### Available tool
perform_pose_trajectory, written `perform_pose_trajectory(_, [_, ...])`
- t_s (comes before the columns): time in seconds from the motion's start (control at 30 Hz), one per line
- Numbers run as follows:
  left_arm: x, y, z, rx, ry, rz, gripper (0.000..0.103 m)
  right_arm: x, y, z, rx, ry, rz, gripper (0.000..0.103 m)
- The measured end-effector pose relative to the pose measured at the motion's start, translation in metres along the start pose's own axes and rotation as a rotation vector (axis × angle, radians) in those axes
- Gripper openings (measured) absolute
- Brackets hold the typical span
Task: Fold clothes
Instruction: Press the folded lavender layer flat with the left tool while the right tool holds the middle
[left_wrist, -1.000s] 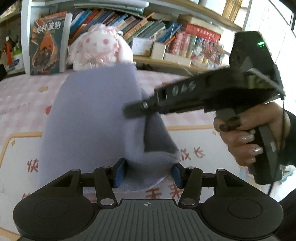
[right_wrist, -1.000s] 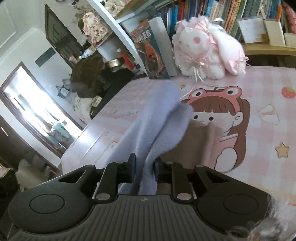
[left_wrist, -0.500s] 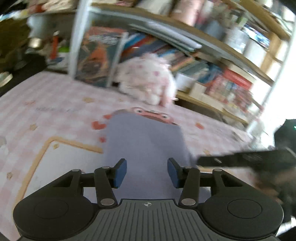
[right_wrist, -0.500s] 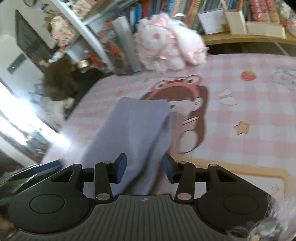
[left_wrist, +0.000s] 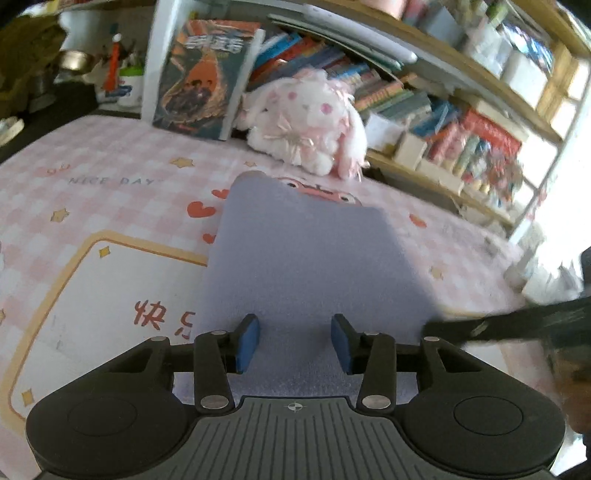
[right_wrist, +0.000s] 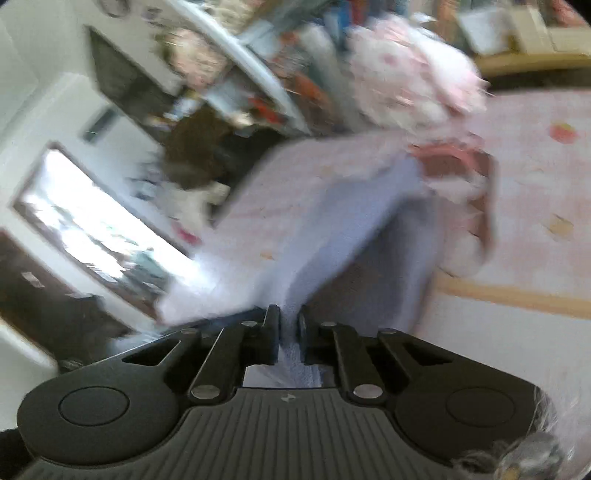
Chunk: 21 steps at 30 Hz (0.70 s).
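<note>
Garment: a pale lavender fleecy cloth (left_wrist: 310, 258), lying mostly flat on the pink checked bed cover (left_wrist: 110, 177). In the left wrist view it runs away from the camera, with its far edge over a frog-hat cartoon print (left_wrist: 321, 194).

Garment, near side: in the right wrist view the cloth (right_wrist: 332, 206) has one corner lifted into a ridge that leads straight into the right gripper. That view is pretty blurry, so finer folds are hard to call.

Right gripper (right_wrist: 288, 332): fingers nearly pressed together, pinching a thin bit of the lavender cloth between them. From the left wrist view it shows as a dark smeared bar (left_wrist: 517, 325) at the cloth's right edge.

Left gripper (left_wrist: 294, 341): fingers spread with blue pads (left_wrist: 248, 343), sitting just above the near end of the cloth. The cloth shows between them, but the pads aren't pressing on it.

Bed cover: pink and white checks with stars, hearts, "NICE DAY" lettering and a cream panel with an orange border (left_wrist: 92, 295) bearing red characters.

Plush toy (left_wrist: 306, 118): white and pink fluffy bunny thing, sitting at the far edge of the bed just beyond the cloth, not touching it.

Shelves (left_wrist: 424, 110): packed with books and boxes behind the plush. A big book (left_wrist: 199, 77) stands upright, just left of the plush.
</note>
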<state>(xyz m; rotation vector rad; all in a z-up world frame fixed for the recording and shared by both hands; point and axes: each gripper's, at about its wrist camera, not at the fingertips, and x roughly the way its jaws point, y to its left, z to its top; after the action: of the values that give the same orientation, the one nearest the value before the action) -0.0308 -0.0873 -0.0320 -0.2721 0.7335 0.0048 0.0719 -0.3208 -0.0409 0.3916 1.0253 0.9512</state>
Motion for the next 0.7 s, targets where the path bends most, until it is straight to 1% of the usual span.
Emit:
perform_pose_trajectory(0.1, [0.002, -0.009, -0.003, 0.075, 0.005, 0.029, 0.044, 0.014, -0.024, -0.007, 0.102, 0.071, -0.098, 0.008])
perform_pose_trajectory(0.13, [0.002, -0.012, -0.004, 0.098, 0.005, 0.039, 0.044, 0.014, -0.027, -0.008, 0.122, 0.061, -0.081, 0.008])
perform_pose_trajectory(0.23, [0.001, -0.013, -0.005, 0.108, 0.002, 0.043, 0.044, 0.014, -0.016, -0.004, 0.051, 0.070, -0.091, 0.009])
perform_pose_trajectory(0.3, [0.001, -0.012, -0.004, 0.100, 0.001, 0.042, 0.044, 0.014, -0.012, 0.000, 0.037, 0.070, -0.085, 0.018])
perform_pose_trajectory(0.33, [0.001, -0.012, -0.004, 0.097, 0.000, 0.041, 0.044, 0.013, -0.011, 0.001, 0.039, 0.064, -0.079, 0.024])
perform_pose_trajectory(0.37, [0.001, -0.011, -0.004, 0.093, -0.001, 0.041, 0.044, 0.013, -0.010, 0.002, 0.041, 0.059, -0.073, 0.036])
perform_pose_trajectory(0.4, [0.001, -0.011, -0.004, 0.091, -0.002, 0.040, 0.044, 0.015, -0.010, 0.003, 0.042, 0.055, -0.074, 0.037])
perform_pose_trajectory(0.43, [0.001, -0.011, -0.004, 0.091, -0.002, 0.039, 0.044, 0.016, -0.009, 0.004, 0.042, 0.051, -0.075, 0.036])
perform_pose_trajectory(0.47, [0.001, -0.011, -0.004, 0.093, -0.001, 0.039, 0.044, 0.017, -0.010, 0.004, 0.039, 0.050, -0.085, 0.033])
perform_pose_trajectory(0.53, [0.000, -0.011, -0.004, 0.092, 0.000, 0.041, 0.044, 0.015, -0.009, 0.005, 0.028, 0.033, -0.085, 0.016])
perform_pose_trajectory(0.57, [0.000, -0.011, -0.003, 0.092, 0.000, 0.042, 0.044, 0.013, -0.007, 0.005, 0.020, 0.018, -0.077, 0.011])
perform_pose_trajectory(0.6, [0.000, -0.011, -0.003, 0.090, 0.000, 0.042, 0.044, 0.010, -0.005, 0.005, 0.007, 0.000, -0.065, 0.011])
perform_pose_trajectory(0.67, [0.000, -0.009, -0.004, 0.072, -0.002, 0.037, 0.044, -0.005, 0.008, 0.003, -0.079, -0.078, -0.001, 0.011])
perform_pose_trajectory(0.7, [0.000, -0.009, -0.004, 0.067, -0.003, 0.035, 0.044, -0.004, 0.008, 0.001, -0.085, -0.068, -0.030, 0.011])
